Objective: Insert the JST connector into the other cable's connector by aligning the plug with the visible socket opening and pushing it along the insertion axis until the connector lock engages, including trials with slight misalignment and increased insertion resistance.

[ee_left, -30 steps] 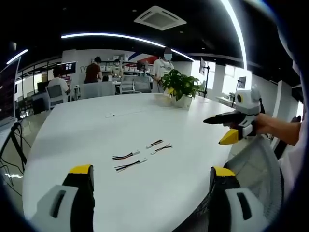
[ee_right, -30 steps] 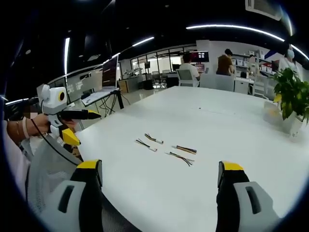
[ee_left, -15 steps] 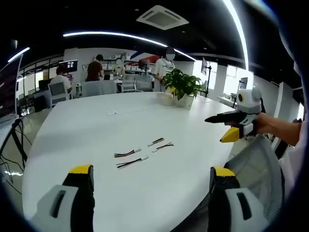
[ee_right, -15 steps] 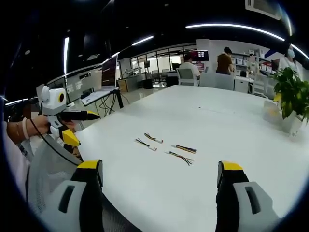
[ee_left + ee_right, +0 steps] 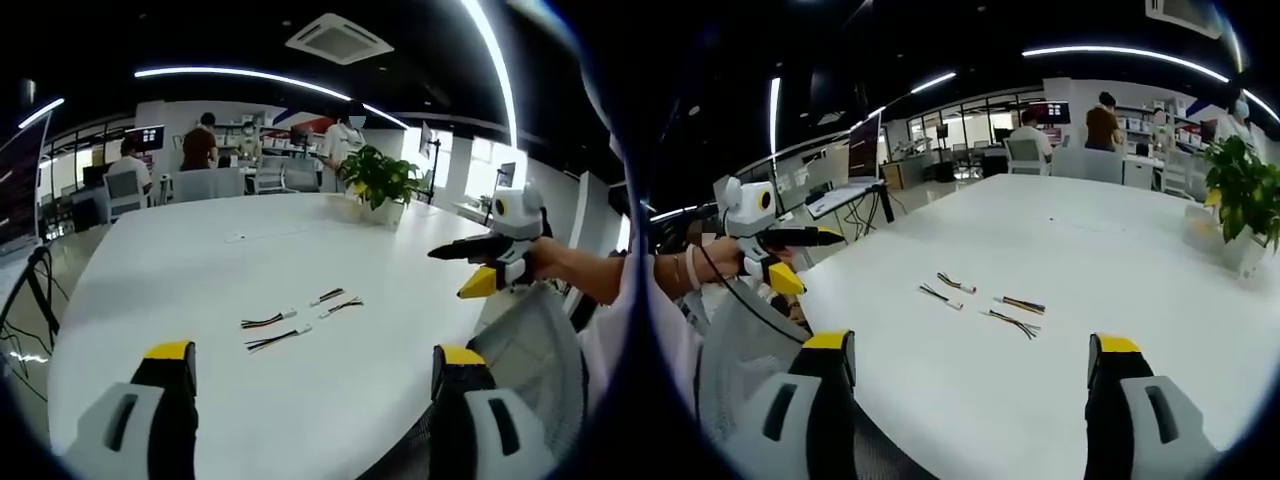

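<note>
White table [image 5: 200,260] lies bare around four central cables [image 5: 297,320].

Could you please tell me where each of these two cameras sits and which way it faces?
Left gripper view: rides on the left tongs, open, facing across the round white table at four short wired cables; the right tongs show at right, held by a hand.
Right gripper view: rides on the right tongs, open, facing the cables; the left tongs show at left.
Shared: table, cables, green potted plant.
</note>
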A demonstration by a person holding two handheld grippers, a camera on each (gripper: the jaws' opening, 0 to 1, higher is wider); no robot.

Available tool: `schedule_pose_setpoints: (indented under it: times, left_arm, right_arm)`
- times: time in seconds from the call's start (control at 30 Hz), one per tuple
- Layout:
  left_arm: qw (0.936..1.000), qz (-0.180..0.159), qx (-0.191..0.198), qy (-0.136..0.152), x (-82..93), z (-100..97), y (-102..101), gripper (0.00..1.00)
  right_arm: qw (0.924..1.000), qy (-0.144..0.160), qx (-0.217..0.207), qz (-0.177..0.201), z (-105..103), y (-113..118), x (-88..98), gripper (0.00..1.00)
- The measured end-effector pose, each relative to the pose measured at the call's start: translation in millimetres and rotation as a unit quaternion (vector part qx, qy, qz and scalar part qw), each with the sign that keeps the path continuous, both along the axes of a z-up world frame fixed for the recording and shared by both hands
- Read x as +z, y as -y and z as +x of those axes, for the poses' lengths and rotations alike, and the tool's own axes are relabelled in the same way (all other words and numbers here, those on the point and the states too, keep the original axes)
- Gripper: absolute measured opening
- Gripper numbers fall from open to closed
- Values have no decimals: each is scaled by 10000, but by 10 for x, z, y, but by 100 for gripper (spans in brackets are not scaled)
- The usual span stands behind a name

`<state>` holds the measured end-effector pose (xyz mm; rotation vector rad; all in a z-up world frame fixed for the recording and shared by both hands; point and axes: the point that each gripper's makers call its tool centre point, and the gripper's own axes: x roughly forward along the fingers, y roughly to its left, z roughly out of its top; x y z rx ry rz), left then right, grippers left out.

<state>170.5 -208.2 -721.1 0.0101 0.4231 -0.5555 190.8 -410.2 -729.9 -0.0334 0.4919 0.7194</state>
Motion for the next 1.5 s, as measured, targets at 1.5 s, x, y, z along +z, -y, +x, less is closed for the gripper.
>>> schedule_pose_setpoints:
  times: [1.5]
  left_arm:
    - [9997, 167, 49, 183, 150, 162, -120, 96]
  right_arm:
    - [9995, -32, 246, -198, 37, 3, -29, 90]
